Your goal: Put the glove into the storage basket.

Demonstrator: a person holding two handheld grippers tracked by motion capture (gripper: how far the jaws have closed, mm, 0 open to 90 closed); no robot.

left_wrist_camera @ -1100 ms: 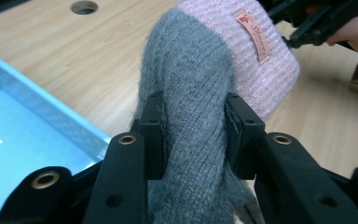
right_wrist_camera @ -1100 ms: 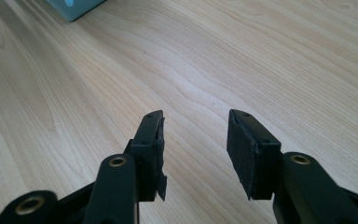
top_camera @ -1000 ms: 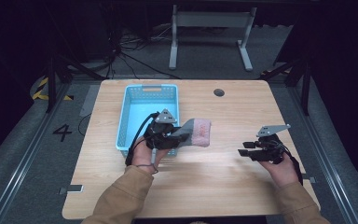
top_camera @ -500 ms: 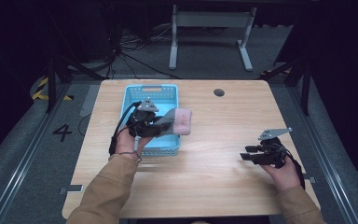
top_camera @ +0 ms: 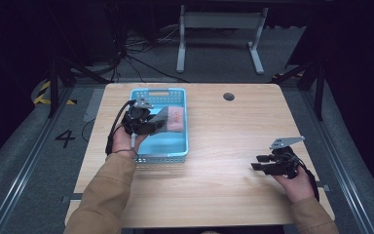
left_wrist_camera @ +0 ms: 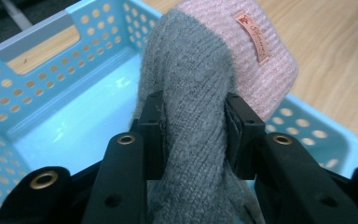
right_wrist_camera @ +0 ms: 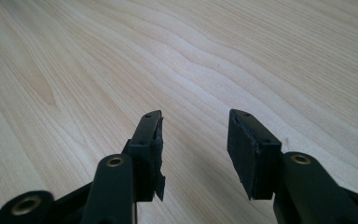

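Jaws of the left gripper (left_wrist_camera: 193,135) are clamped on the grey part of a knitted sock (left_wrist_camera: 200,93), whose pink cuff with a small label points away toward the upper right of the left gripper view. In the high view the left gripper (top_camera: 157,123) holds the sock (top_camera: 171,118) over the blue basket (top_camera: 177,155), at the upper left of the table (top_camera: 233,190), with the cuff reaching toward the basket's right wall. The sock hangs above the basket floor rather than lying on it, as far as the left gripper view shows.

At the lower right of the high view the right gripper (top_camera: 259,163) waits low over bare wood, well apart from the basket. Its jaws stand apart with nothing between them, as the right gripper view (right_wrist_camera: 193,144) makes plain.

Judging by this, the carry is nearly done: the sock is over the basket, and what remains is to lower it inside and let go.
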